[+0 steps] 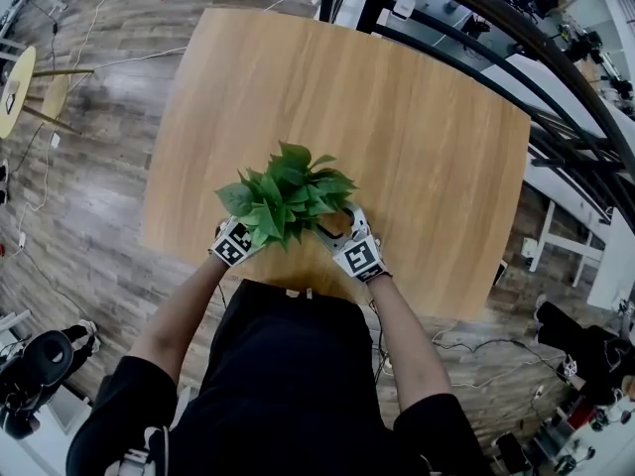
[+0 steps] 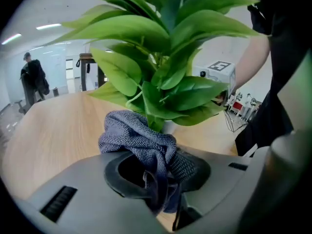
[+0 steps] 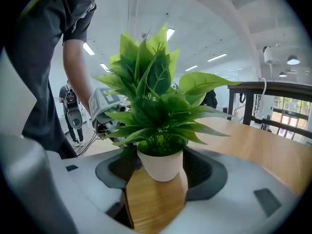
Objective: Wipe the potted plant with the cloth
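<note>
A green leafy plant [image 1: 288, 194] in a white pot [image 3: 162, 165] stands near the front edge of the wooden table [image 1: 397, 117]. In the head view the leaves hide the pot. My left gripper [image 2: 156, 172] is shut on a bunched grey cloth [image 2: 139, 138], which sits close under the lower leaves [image 2: 165, 96] on the plant's left side. My right gripper [image 3: 158, 177] stands open on the plant's right side. The pot is between its spread jaws, and I cannot tell whether they touch it. Both grippers [image 1: 253, 231] [image 1: 337, 224] flank the plant.
A black metal railing [image 1: 496, 28] runs along the table's far right side. A round stool [image 1: 15, 87] stands on the wooden floor to the left. A person [image 2: 31, 77] stands in the background of the left gripper view. Bare tabletop stretches beyond the plant.
</note>
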Tool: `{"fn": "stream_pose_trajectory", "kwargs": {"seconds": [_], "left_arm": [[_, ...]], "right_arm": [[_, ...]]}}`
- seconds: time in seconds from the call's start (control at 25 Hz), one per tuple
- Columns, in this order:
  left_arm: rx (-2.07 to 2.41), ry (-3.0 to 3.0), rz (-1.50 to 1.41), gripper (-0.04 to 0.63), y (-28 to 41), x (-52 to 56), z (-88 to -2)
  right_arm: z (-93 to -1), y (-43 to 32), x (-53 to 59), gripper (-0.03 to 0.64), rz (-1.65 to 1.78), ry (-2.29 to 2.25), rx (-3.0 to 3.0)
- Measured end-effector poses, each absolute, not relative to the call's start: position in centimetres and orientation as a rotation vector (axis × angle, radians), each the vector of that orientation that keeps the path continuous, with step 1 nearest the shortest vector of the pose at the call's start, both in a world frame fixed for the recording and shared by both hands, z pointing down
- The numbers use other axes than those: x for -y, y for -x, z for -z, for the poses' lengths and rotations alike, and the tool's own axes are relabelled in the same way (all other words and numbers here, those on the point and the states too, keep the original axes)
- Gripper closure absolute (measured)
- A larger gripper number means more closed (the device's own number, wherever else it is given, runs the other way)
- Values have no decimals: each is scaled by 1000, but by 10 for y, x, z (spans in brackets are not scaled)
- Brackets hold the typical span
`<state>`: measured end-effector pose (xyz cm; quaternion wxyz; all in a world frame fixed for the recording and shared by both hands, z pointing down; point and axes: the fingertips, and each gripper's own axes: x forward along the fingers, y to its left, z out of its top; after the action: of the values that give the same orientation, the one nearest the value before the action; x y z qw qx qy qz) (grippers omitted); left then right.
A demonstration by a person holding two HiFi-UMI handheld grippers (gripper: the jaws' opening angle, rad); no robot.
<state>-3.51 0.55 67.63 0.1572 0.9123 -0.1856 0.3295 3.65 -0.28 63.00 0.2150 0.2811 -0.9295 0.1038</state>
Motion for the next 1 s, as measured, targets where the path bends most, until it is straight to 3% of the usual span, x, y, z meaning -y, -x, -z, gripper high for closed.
{"fn": "stream_pose_trajectory", "kwargs": {"seconds": [0.32, 0.8, 1.0], "left_arm": [[547, -2508, -888, 463, 15, -30, -672], [748, -2460, -803, 463, 45, 10, -673], [785, -2440, -824, 463, 46, 21, -678]], "right_arm": [[-634, -40, 1, 346, -280, -823, 2541], [-638, -40, -21, 347, -341, -921, 2498], [-633, -45, 5, 347, -167, -859, 2453]]}}
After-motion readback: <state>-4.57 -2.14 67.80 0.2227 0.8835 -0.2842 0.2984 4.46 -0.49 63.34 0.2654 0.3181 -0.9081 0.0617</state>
